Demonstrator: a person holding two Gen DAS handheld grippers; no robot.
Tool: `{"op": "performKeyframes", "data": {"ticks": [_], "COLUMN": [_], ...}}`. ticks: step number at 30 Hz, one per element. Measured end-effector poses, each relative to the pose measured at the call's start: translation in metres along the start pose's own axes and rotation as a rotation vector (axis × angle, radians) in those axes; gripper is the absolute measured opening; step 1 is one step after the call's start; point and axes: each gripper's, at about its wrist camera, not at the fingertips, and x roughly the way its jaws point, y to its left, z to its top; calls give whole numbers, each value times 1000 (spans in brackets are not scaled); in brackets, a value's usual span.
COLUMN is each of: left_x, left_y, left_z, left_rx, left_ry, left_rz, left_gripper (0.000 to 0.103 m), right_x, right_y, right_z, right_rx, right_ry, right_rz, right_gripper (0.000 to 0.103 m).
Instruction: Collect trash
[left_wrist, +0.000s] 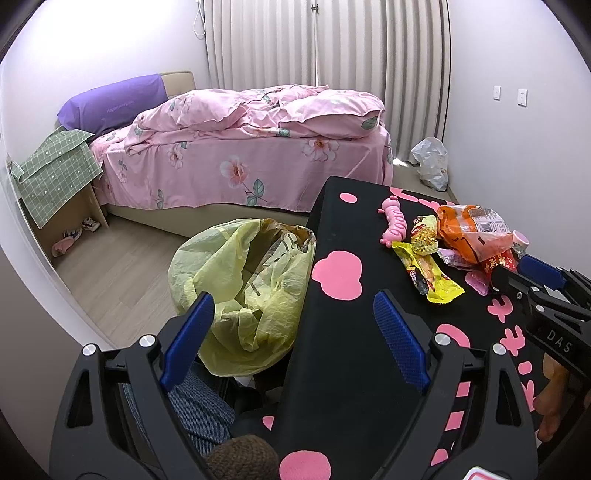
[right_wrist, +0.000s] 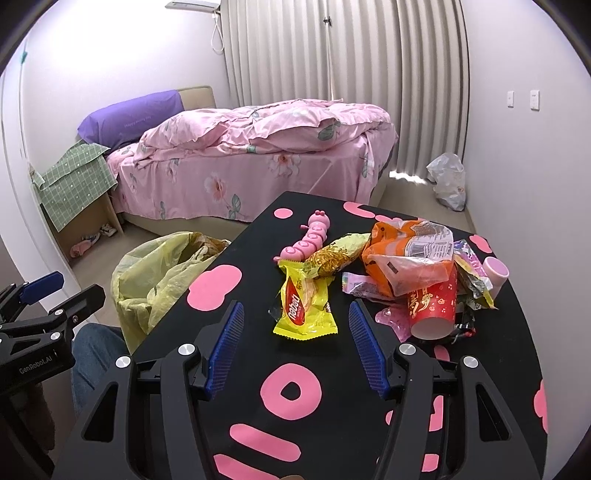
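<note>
A pile of trash lies on the black table with pink shapes (right_wrist: 229, 332): a yellow snack wrapper (right_wrist: 303, 306), a gold wrapper (right_wrist: 336, 254), an orange bag (right_wrist: 406, 254), a red paper cup (right_wrist: 432, 306) on its side and a pink cup (right_wrist: 496, 271). My right gripper (right_wrist: 295, 347) is open and empty, just short of the yellow wrapper. My left gripper (left_wrist: 293, 332) is open and empty, over the table's left edge above the yellow-lined trash bin (left_wrist: 243, 280). The wrapper (left_wrist: 428, 273) and orange bag (left_wrist: 472, 236) also show in the left wrist view.
A pink caterpillar toy (right_wrist: 306, 240) lies on the table beside the wrappers. The bin (right_wrist: 162, 273) stands on the floor left of the table. A pink bed (right_wrist: 251, 162), a cardboard box with green cloth (right_wrist: 74, 184) and a white plastic bag (right_wrist: 448, 181) stand behind.
</note>
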Motion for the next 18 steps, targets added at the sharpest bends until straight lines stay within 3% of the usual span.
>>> {"op": "performKeyframes", "data": {"ticks": [18], "left_x": [0], "left_y": [-1], "left_z": [1], "left_rx": [3], "left_ry": [-1], "left_rz": [0], "left_gripper": [84], "right_x": [0], "right_y": [1], "right_z": [1], "right_rx": [0], "right_ry": [2], "right_rz": [0], "right_gripper": [57]}}
